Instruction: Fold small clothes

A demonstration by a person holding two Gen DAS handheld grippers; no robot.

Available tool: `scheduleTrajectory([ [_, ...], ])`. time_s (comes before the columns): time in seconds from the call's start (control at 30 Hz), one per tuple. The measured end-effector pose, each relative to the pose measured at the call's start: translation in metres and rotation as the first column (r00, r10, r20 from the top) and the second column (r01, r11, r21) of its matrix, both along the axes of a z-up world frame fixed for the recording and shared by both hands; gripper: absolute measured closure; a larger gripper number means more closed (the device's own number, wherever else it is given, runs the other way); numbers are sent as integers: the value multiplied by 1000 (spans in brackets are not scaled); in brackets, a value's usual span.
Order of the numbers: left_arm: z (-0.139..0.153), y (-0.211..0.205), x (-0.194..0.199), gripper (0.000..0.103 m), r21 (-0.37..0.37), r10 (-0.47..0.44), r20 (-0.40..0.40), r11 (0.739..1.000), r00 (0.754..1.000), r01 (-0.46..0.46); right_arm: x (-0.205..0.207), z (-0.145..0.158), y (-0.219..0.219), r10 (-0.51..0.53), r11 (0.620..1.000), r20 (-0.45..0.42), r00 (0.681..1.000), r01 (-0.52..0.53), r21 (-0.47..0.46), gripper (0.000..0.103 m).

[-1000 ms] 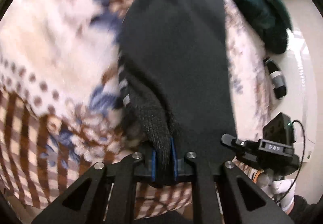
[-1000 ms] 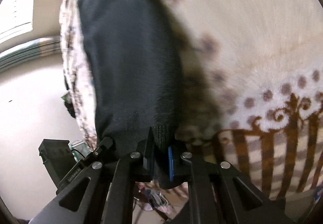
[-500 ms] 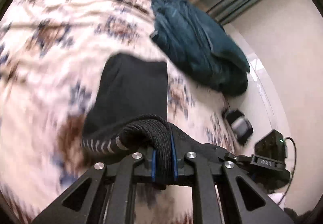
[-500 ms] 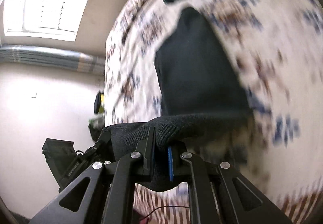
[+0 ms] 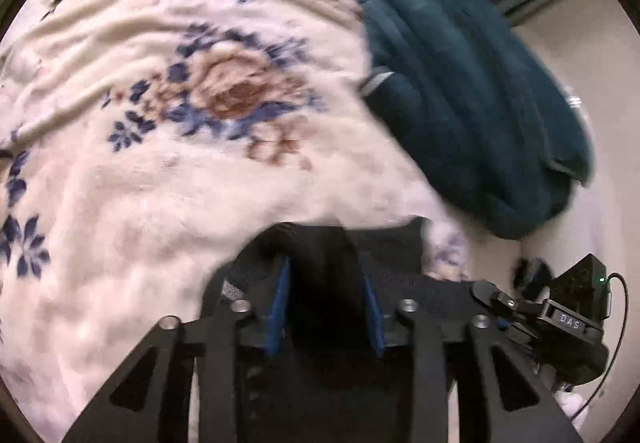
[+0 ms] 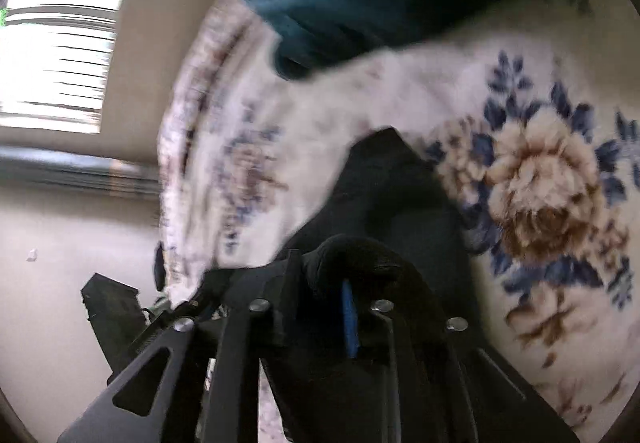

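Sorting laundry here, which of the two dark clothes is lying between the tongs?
The black knit garment, at both tongs; the teal garment lies bunched farther off on the blanket.

Left gripper (image 5: 326,307), seen from behind its fingers (image 5: 280,303): the blue-padded jaws have just been opening and stand apart, with the black knit garment (image 5: 320,251) lying slack between them and not pinched. The garment rests on a cream floral blanket (image 5: 180,171). A crumpled teal cloth (image 5: 472,115) lies at upper right. A black device (image 5: 576,307) with a cable sits at lower right.
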State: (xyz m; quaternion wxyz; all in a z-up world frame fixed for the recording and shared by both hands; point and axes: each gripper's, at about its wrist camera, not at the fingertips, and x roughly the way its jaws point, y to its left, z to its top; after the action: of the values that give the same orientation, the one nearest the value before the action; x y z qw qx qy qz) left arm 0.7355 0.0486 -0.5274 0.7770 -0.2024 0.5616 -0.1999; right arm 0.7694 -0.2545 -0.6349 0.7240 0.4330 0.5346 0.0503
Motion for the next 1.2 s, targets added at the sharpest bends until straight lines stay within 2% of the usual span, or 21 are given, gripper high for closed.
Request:
scheduleTrajectory([
  [0.07, -5, 14, 4, 61, -51, 46, -24, 998, 999, -47, -3, 0, -7, 2, 1000, 11, 1000, -2, -27, 49],
  [0.1, -4, 20, 2, 56, -82, 61, -27, 995, 998, -63, -5, 1, -10, 8, 1000, 33, 999, -7, -28, 47],
  [0.13, -3, 27, -4, 48, -109, 80, -32, 991, 996, -83, -9, 2, -13, 16, 999, 42, 999, -14, -41, 47],
  [0.17, -3, 32, -10, 41, -109, 98, -36, 989, 995, -101, -11, 2, -15, 22, 998, 38, 999, -20, -61, 47],
  [0.23, -3, 36, -18, 41, -104, 98, -33, 989, 995, -101, -12, -4, -16, 50, 993, 19, 999, -48, -110, 47],
  [0.3, -7, 29, -18, 41, -47, 60, -34, 997, 998, -62, -10, -11, -15, 78, 984, -8, 997, -79, -162, 47],
  [0.4, -20, 3, -4, 41, 107, -26, -30, 994, 999, 29, 5, -29, -11, 105, 971, -53, 993, -114, -210, 47],
  [0.43, -24, -7, 2, 43, 158, -57, -25, 986, 998, 60, 10, -32, -9, 114, 970, -47, 992, -122, -210, 59],
  [0.47, -26, -14, 6, 58, 175, -84, -4, 981, 996, 83, 15, -33, -5, 129, 969, -24, 991, -131, -212, 98],
  [0.53, -28, -23, 13, 96, 236, -119, 38, 966, 992, 107, 25, -32, 2, 150, 951, -29, 988, -152, -268, 96],
  [0.6, -39, -17, 26, 96, 297, -104, 31, 951, 994, 91, 31, -31, 3, 147, 929, -38, 988, -151, -336, 96],
  [0.63, -47, -12, 31, 95, 283, -95, 3, 955, 995, 91, 33, -33, 3, 149, 923, -52, 987, -158, -351, 96],
  [0.7, -55, 2, 34, 91, 211, -65, -58, 975, 996, 75, 34, -39, 1, 164, 929, -91, 982, -185, -322, 96],
  [0.73, -49, 6, 30, 81, 210, -65, -53, 975, 996, 75, 32, -39, -2, 166, 936, -102, 981, -189, -297, 95],
  [0.77, -40, 9, 23, 66, 222, -64, -40, 972, 997, 72, 28, -37, -6, 165, 943, -109, 980, -189, -272, 91],
  [0.8, -26, 14, 11, 61, 213, -65, -20, 975, 998, 68, 22, -32, -9, 167, 947, -118, 979, -192, -258, 87],
  [0.87, -2, 22, -20, 48, 177, -48, 15, 983, 999, 45, -1, -18, -14, 164, 948, -111, 980, -188, -255, 55],
  [0.93, 16, 25, -57, 46, 168, -39, 44, 985, 998, 31, -35, -5, -15, 166, 949, -104, 981, -188, -252, 44],
  [1.03, 34, 23, -122, 44, 208, -15, 38, 978, 999, 7, -100, 0, -8, 125, 954, -164, 978, -164, -251, 44],
  [1.1, 25, 19, -159, 44, 230, 13, -9, 973, 1000, -10, -139, -5, -3, 57, 965, -219, 974, -110, -239, 44],
  [1.2, 1, 14, -186, 44, 248, 50, -81, 968, 995, -28, -186, -27, 10, -3, 996, -278, 961, -20, -82, 44],
])
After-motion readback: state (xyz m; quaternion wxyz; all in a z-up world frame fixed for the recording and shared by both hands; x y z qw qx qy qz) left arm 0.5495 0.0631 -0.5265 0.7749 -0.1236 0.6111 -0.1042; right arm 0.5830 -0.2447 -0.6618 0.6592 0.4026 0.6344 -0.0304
